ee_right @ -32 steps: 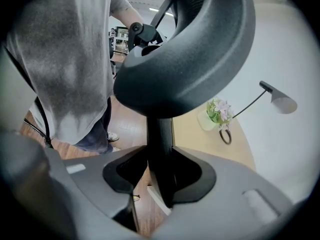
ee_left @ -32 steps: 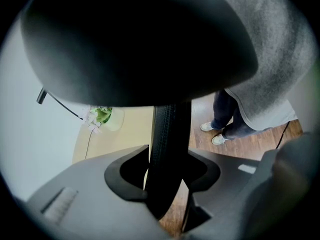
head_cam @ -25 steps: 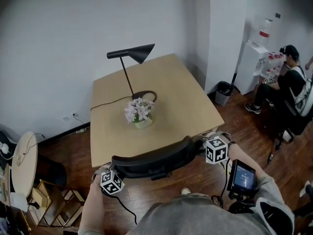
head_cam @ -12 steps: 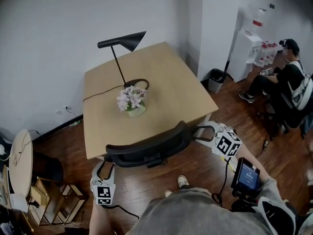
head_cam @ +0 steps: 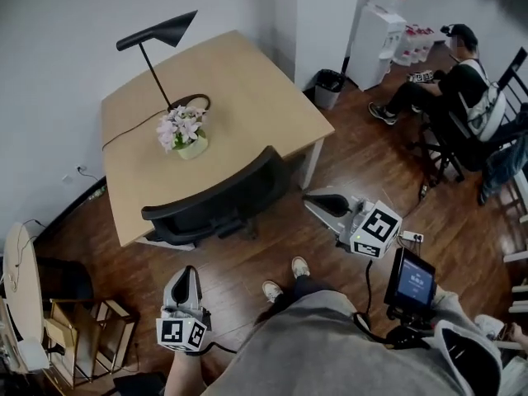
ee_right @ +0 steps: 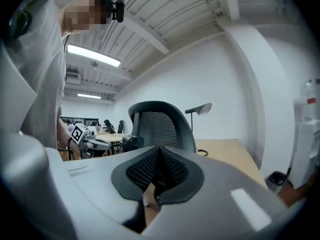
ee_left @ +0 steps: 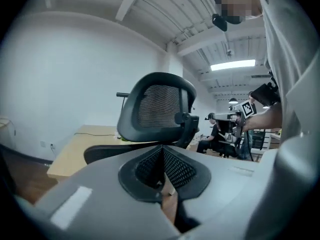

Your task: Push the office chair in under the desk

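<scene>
This is an office. A big wooden desk point(head_cam: 247, 97) stands by the white wall, with a black lamp point(head_cam: 161, 31) and a pot of flowers point(head_cam: 183, 130) on it. A black office chair point(head_cam: 223, 200) with a net back stands at its near side. On the far right are a water cooler point(head_cam: 375, 31), a small bin point(head_cam: 328, 81) and a person point(head_cam: 458, 85) sitting on another chair. Long lights point(ee_left: 235, 64) shine on the ceiling.

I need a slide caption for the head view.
Black mesh office chair pushed in under the light wooden desk; left gripper and right gripper held clear, jaws shut.
</scene>
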`<state>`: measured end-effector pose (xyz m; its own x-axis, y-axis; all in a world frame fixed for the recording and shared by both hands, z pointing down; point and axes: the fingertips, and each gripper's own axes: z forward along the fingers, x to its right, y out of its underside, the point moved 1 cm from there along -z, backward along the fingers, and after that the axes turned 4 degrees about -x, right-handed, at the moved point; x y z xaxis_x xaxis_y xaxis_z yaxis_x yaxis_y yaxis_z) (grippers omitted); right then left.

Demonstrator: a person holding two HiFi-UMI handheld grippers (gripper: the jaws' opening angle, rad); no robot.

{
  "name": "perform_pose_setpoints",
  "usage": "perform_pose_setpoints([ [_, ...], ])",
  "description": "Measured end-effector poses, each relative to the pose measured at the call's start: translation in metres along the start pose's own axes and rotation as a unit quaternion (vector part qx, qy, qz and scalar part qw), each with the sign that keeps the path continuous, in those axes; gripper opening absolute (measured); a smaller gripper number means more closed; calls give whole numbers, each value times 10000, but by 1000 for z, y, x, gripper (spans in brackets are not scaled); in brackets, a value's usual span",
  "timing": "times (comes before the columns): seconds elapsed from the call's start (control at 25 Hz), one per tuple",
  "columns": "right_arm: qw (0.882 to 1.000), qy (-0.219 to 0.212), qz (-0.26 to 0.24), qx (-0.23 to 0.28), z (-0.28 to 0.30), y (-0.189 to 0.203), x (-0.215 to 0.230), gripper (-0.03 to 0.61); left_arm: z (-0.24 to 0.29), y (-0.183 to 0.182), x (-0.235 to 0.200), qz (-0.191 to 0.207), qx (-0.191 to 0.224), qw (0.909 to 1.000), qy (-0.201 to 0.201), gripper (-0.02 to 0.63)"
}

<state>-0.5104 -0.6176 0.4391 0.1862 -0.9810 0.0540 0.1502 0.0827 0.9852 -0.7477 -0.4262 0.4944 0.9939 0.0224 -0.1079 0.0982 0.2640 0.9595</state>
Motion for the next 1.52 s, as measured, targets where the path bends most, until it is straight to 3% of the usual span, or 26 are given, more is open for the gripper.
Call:
perform_pose_setpoints([
  [0.32,9938,-578,912,264,-47,21,-69,6,-17,24,103,-602,-71,9966,559,0],
  [0.76,9766,-1315,1701,41,-143,75,-134,6,-58,59,231,-930,-273,9943,435,0],
  [1.12,9747,-1321,1802,-21,-164,82,-163,0,-64,56,259,-748,-247,9938,784,0],
  [1.52,9818,-1186,1480,-73,-152,78,-189,0,-71,47,254,-606,-16,9926,1048,0],
])
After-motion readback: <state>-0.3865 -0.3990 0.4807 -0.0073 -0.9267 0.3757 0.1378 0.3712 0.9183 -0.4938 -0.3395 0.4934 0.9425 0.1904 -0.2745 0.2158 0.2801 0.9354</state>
